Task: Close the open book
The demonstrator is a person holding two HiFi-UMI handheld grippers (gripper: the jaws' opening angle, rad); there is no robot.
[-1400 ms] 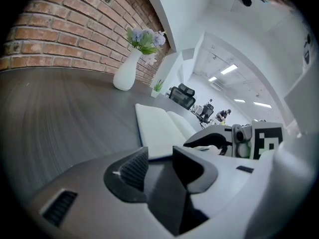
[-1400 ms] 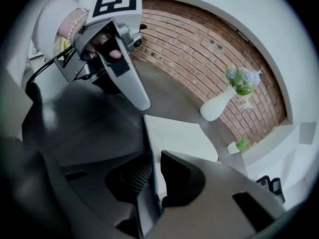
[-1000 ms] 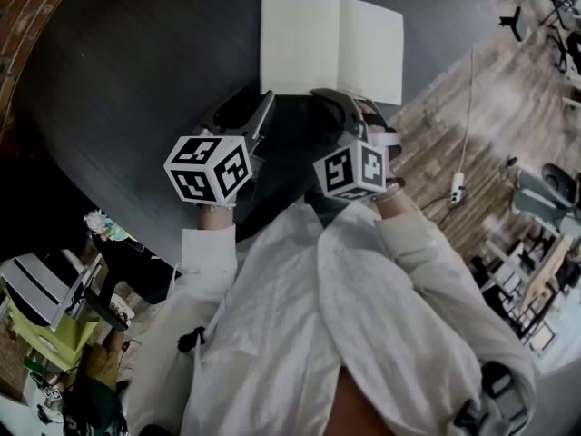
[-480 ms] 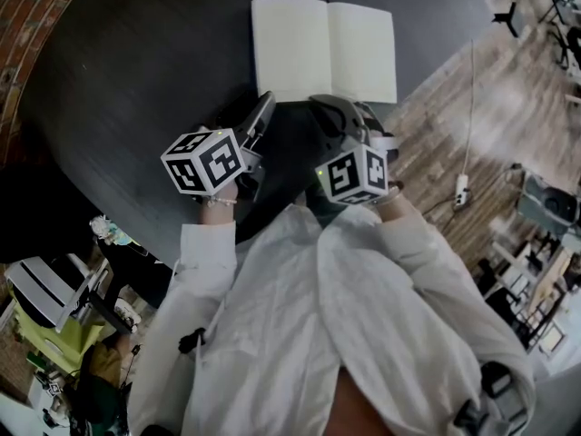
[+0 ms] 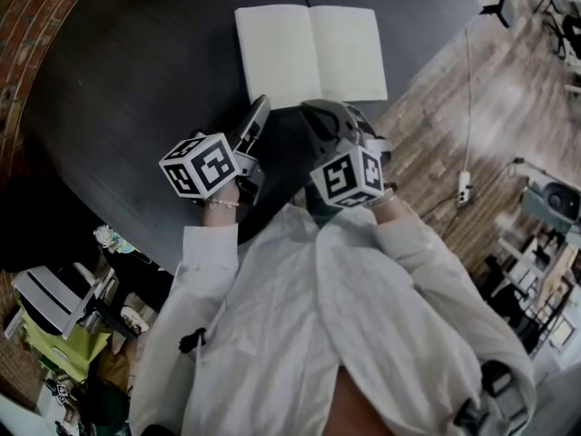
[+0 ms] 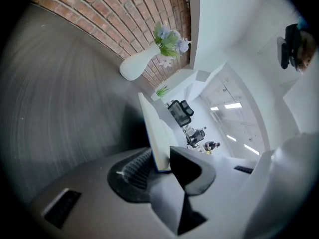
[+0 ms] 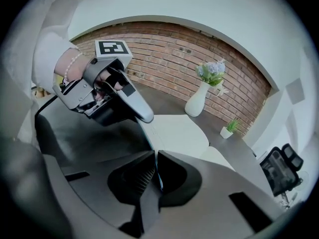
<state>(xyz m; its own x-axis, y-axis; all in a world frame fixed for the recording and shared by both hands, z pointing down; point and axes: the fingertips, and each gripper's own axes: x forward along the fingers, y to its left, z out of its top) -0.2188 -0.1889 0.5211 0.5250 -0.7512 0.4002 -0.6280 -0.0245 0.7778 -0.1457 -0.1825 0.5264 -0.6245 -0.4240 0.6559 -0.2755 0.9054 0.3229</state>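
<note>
On table point(image 5: 136, 80), open book point(image 5: 309, 48): near edge hidden inside left claw point(image 6: 162, 159), right claw point(image 7: 155, 171).

The book point(image 5: 309, 54), in the upper middle of the head view, has smooth, matt, cream paper pages. A thin blue cover edge shows at the bottom of the right gripper view. The table point(image 5: 136, 80) is dark and matt, with a fine brushed grain. The left gripper point(image 5: 257, 109) and right gripper point(image 5: 320, 109) look like matt grey plastic, with ribbed black pads point(image 6: 134, 168). Across the top of the right gripper view the wall point(image 7: 164, 49) is rough red brick, and the vase point(image 7: 198, 99) is smooth, white and faintly glossy. At the right of the head view the floor point(image 5: 508, 107) is wooden planks. The sleeves point(image 5: 209, 262) are creased white cloth.
</note>
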